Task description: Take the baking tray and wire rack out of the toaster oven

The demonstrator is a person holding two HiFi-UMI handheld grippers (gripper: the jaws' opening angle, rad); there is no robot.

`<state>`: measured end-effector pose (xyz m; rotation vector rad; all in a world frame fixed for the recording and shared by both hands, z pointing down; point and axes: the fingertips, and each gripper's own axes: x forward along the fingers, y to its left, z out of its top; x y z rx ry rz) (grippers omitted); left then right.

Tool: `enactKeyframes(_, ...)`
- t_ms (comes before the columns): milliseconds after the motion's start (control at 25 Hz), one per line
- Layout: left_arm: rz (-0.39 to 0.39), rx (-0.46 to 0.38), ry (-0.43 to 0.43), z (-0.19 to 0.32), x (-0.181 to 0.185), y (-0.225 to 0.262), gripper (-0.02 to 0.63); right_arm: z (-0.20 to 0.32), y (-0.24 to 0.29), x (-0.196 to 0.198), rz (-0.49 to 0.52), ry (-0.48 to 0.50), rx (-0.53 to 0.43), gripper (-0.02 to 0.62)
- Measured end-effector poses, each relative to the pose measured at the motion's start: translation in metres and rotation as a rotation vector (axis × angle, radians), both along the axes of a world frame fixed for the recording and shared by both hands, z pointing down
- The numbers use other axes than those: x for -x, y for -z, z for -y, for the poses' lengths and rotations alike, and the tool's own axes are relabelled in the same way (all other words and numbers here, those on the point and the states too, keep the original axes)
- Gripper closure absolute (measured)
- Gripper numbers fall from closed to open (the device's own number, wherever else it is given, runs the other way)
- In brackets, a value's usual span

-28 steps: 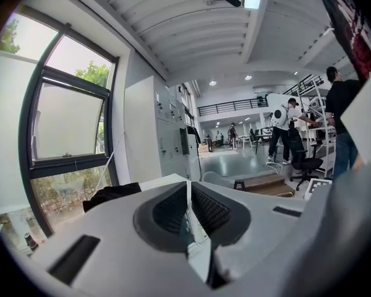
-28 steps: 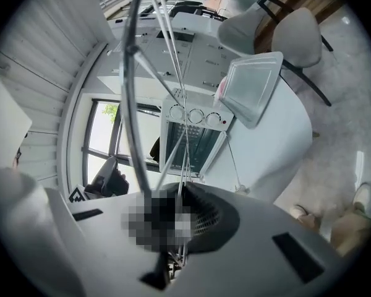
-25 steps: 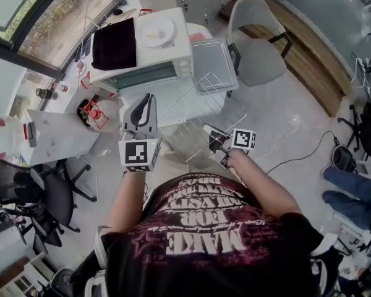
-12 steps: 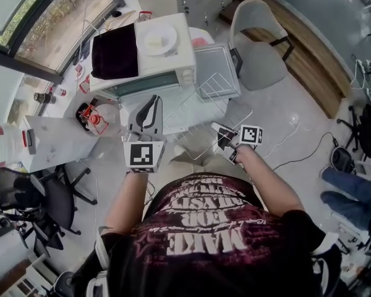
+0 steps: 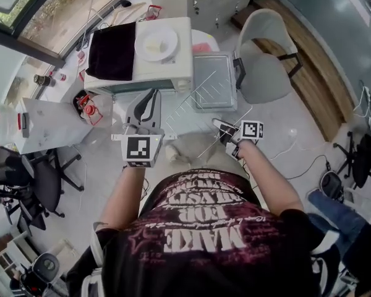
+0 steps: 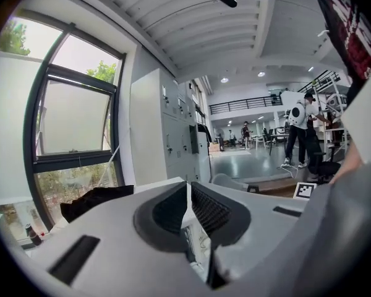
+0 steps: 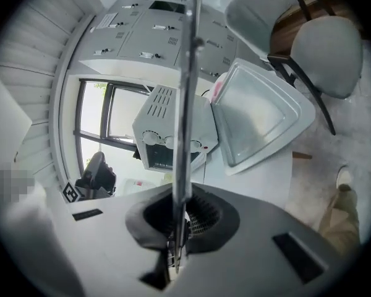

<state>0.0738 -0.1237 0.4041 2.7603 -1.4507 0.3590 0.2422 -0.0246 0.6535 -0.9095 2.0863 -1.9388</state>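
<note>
The right hand-held gripper [image 5: 222, 129] is clenching the near edge of the wire rack [image 7: 185, 91]. Its jaws are pressing together on one thin rod, which is running straight up out of them in the right gripper view. The rack is sitting fully outside the toaster oven [image 5: 145, 73], stretching away from this gripper over the worktop [image 7: 250, 178] toward the oven's front. Whether its far edge is touching the worktop cannot be told.

The baking tray [image 5: 214, 82] is lying flat on the worktop just beside the oven's right side (already out as well). It is sitting past the rack's far end, apart from both grippers.

The left hand-held gripper [image 5: 149, 99] is hovering to the left of the rack, clear of it and pointing at the oven's front. Its jaws are drawn together and are gripping nothing.

A dark cloth [image 5: 111, 49] and a white plate [image 5: 157, 42] are resting on top of the oven. A grey chair [image 5: 263, 54] is standing beyond the tray.
</note>
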Motion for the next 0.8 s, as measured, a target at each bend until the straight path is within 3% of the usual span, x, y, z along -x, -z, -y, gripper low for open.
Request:
enactKeyframes(360,0.010,0.006,0.236,0.022,-0.044,-0.007,0.581,0.063,-0.033,-0.059,-0.043,0.339,0.031,0.589)
enactKeyframes(800,0.007,0.037,0.510,0.004,-0.027,-0.029,0.581,0.149,-0.070,-0.082,-0.141,0.683,0.066,0.589)
